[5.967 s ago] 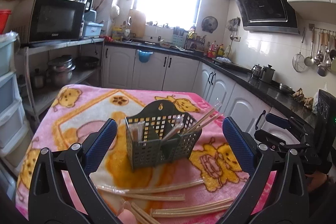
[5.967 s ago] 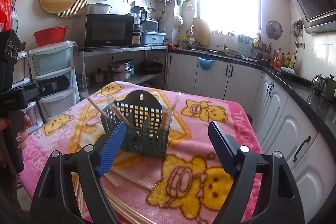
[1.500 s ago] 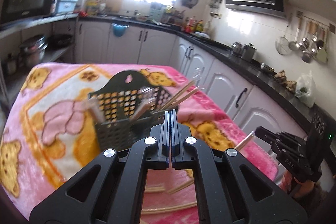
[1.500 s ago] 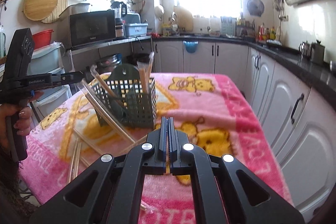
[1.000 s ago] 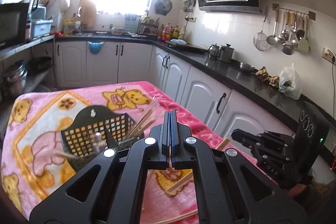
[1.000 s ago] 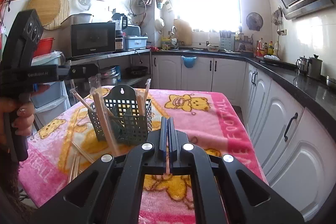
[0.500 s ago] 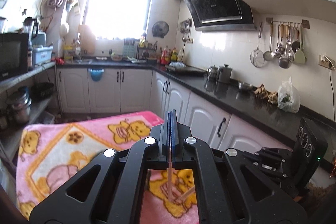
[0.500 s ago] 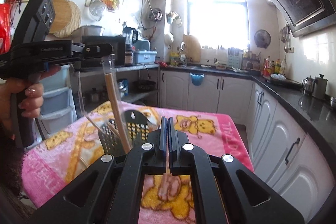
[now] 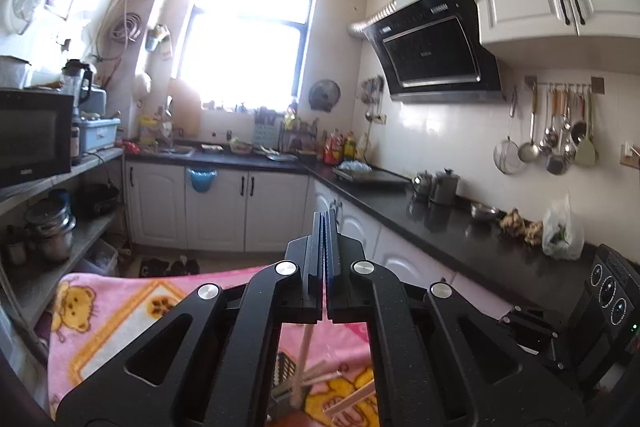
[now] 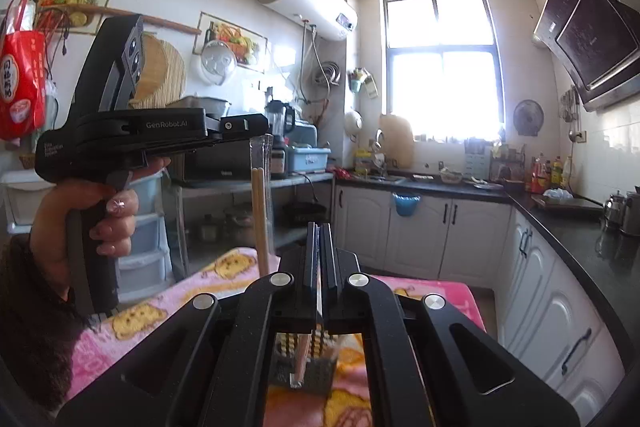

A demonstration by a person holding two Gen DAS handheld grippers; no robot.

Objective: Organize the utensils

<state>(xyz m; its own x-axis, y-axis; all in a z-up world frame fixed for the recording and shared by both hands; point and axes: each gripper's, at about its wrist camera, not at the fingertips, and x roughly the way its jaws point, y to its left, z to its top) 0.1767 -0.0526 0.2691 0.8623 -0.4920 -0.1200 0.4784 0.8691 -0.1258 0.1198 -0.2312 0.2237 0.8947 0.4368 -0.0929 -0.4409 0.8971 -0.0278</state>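
My left gripper (image 9: 324,223) is shut on a wrapped pair of chopsticks (image 9: 301,367) that hangs down below the jaws. The right wrist view shows the same pair (image 10: 261,211) standing upright in its clear sleeve under the left gripper's body (image 10: 132,135). My right gripper (image 10: 319,233) is shut on another wrapped pair of chopsticks (image 10: 301,361), its lower end hanging over the dark mesh utensil basket (image 10: 316,367). The basket (image 9: 282,379) shows only partly, with chopsticks sticking out of it.
The pink bear blanket (image 9: 120,311) covers the table. More wrapped chopsticks (image 9: 352,399) lie on it beside the basket. White cabinets and a black counter (image 9: 440,227) run along the right. A shelf with a microwave (image 9: 32,135) stands left.
Both grippers, shut on their chopstick pairs, have risen and tilted up. The basket has dropped to the bottom of both views, and the left gripper now sits higher in the right wrist view.
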